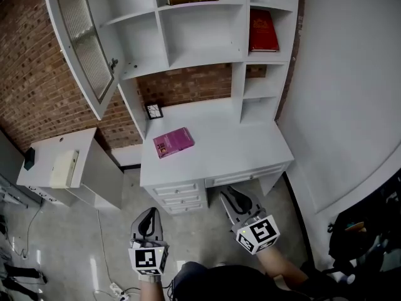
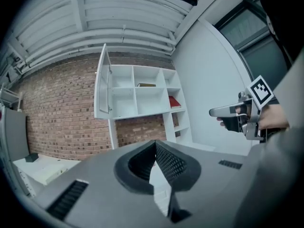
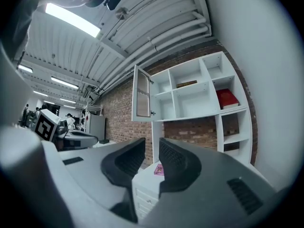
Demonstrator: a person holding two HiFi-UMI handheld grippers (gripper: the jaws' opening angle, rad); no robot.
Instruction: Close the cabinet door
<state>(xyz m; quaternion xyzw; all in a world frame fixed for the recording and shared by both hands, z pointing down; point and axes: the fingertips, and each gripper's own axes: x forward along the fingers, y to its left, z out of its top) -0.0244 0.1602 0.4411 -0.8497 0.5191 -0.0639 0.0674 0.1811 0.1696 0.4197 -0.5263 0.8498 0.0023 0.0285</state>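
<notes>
Right gripper (image 1: 229, 194) empty; cabinet door (image 1: 81, 36) top cropped

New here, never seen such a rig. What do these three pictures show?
A person holds a two-jaw tool in each hand. The head view looks down from a camera on their head: left tool, right tool. The other two come from cameras riding on each tool. Ahead stands a white desk with a pink book on it. Above, shelves hold a red book, and the cabinet door hangs open. Neither tool holds anything: the left's jaws are together, the right's slightly apart.
</notes>
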